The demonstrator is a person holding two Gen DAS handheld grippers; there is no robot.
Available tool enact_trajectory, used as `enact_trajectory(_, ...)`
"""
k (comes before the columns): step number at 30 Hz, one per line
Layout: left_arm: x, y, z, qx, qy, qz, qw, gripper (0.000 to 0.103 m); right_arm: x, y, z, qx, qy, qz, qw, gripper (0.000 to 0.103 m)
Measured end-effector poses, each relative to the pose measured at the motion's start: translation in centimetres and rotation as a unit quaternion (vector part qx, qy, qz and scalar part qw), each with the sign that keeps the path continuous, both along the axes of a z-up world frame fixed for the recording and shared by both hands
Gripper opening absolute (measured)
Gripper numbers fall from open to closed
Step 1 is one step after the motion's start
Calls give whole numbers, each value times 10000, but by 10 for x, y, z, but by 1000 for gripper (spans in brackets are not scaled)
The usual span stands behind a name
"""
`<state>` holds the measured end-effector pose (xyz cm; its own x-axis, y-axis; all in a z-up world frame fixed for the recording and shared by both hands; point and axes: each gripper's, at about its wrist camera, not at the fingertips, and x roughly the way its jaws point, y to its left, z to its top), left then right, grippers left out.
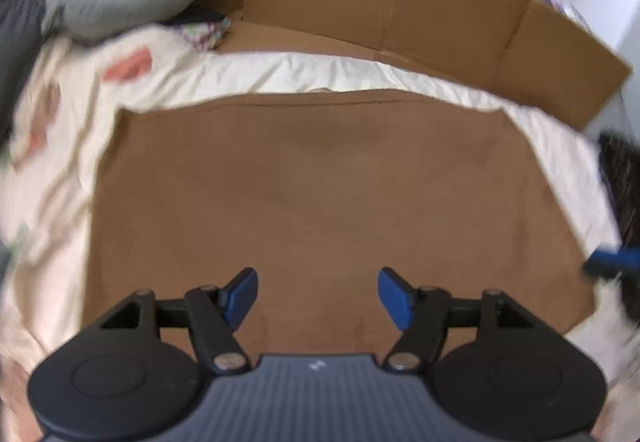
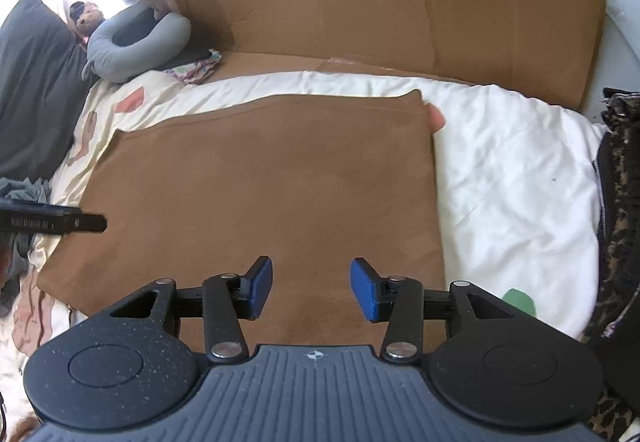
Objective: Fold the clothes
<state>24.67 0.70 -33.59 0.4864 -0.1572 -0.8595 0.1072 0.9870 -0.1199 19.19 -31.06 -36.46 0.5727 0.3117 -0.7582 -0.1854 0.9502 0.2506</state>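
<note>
Flat brown rectangular cloth garment [image 2: 256, 185] lies spread on the bed's cream quilt [image 2: 512, 169], running from both claws toward 12 o'clock; its long axis cannot be told. Left claw [image 1: 318, 296] and right claw [image 2: 311, 290] both released, empty, over its near edge. Right claw sits nearer the garment's 3 o'clock edge. Brown corrugated cardboard sheet [image 2: 400, 9] stands at 12 o'clock; no containers seen.

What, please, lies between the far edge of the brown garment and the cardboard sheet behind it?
Only a strip of rumpled white bedding separates the brown garment from the cardboard sheet; both wrist views show it.
</note>
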Motion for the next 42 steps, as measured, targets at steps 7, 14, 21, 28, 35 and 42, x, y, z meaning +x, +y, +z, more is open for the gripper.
enact_trajectory(7, 5, -12, -1, 25, -75, -69, 9999, 73, 3, 9, -3, -85, -167, 44, 9998, 50)
enact_trajectory(14, -2, -20, -20, -1, 57, -157, 9999, 73, -5, 16, -16, -185, -86, 254, 9995, 51)
enact_trajectory(21, -19, -36, -44, -69, 285, -426, 9987, 73, -17, 25, -33, -426, 46, 526, 9977, 51)
enact_trajectory(28, -36, -60, -60, -84, 412, -1043, 9937, 72, -34, 14, -57, -436, 500, 496, 9966, 50)
enact_trajectory(35, -44, -74, -66, -217, 479, -1472, 9877, 60, -41, -8, -64, -524, 637, 153, 9965, 49)
enact_trajectory(42, -50, -88, -72, -333, 433, -1984, 9786, 46, -40, -23, -47, -305, 367, -213, 9986, 49)
